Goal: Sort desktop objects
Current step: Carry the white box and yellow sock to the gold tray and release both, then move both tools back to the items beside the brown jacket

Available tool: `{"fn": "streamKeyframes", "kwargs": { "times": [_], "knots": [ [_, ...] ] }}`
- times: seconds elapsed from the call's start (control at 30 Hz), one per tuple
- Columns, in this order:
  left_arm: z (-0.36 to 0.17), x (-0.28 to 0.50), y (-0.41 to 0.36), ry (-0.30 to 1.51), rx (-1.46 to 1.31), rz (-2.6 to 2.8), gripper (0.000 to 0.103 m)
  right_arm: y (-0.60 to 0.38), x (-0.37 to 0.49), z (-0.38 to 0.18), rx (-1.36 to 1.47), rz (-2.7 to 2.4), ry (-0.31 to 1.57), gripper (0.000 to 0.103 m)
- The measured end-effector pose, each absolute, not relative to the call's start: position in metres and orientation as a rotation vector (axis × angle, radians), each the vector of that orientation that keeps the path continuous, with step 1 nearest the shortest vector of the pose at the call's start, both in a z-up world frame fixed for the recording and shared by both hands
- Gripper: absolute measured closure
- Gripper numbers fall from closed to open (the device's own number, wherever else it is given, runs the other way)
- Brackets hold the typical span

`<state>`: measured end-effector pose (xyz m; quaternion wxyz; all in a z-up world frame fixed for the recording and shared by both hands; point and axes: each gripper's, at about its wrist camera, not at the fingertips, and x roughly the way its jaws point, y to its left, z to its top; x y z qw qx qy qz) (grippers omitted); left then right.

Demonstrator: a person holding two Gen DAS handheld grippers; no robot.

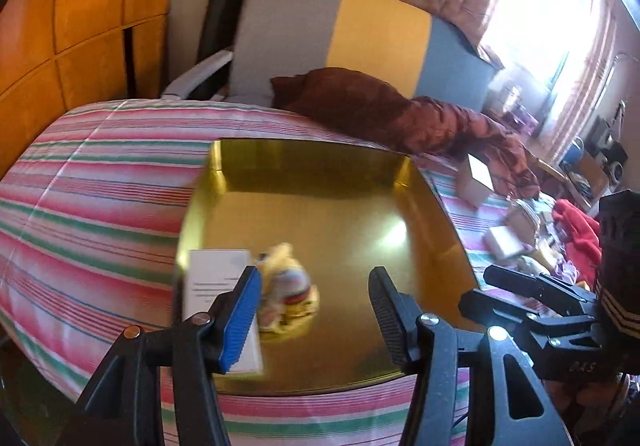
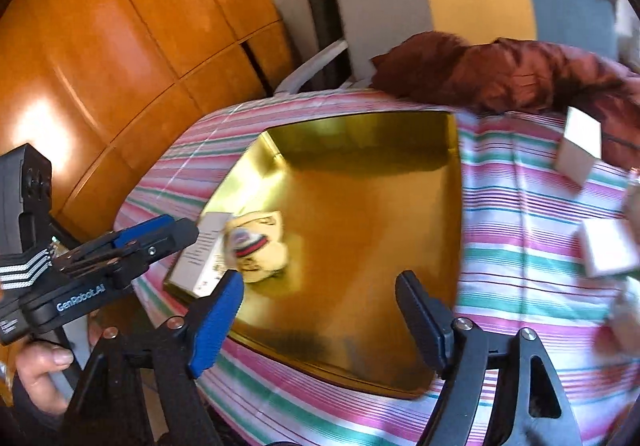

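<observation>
A gold tray (image 1: pixel 344 206) lies on a striped bedcover; it also shows in the right wrist view (image 2: pixel 372 230). Inside it, at its near left, lie a white printed box (image 1: pixel 212 286) (image 2: pixel 204 250) and a small yellow crumpled packet (image 1: pixel 288 286) (image 2: pixel 260 246). My left gripper (image 1: pixel 316 310) is open and empty, just above the packet. My right gripper (image 2: pixel 320 314) is open and empty over the tray's near edge. It also shows in the left wrist view (image 1: pixel 532 286) at the right. The left gripper also shows in the right wrist view (image 2: pixel 120 250).
Several white boxes (image 2: pixel 580 154) (image 2: pixel 608 250) (image 1: pixel 476 178) lie on the striped bedcover (image 1: pixel 100 206) right of the tray. A dark red jacket (image 1: pixel 400 114) lies behind it. A striped chair back (image 1: pixel 360 42) and an orange wardrobe (image 2: pixel 120 46) stand beyond. Red cloth (image 1: pixel 580 230) and clutter lie far right.
</observation>
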<state>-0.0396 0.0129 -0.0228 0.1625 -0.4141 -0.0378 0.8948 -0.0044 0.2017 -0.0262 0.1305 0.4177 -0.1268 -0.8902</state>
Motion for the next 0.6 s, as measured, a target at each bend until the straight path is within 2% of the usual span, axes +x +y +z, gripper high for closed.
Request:
{"fn": "streamKeyframes", "kwargs": {
  "times": [0.4, 0.6],
  "knots": [
    [-0.012, -0.036, 0.088, 0.054, -1.137, 2.424, 0.046, 0.288, 0.034, -0.033, 1.268, -2.764, -0.531, 0.020],
    [-0.007, -0.042, 0.119, 0.099, -1.127, 2.382, 0.046, 0.337, 0.048, -0.026, 1.287, -2.870, -0.544, 0.020]
  ]
}}
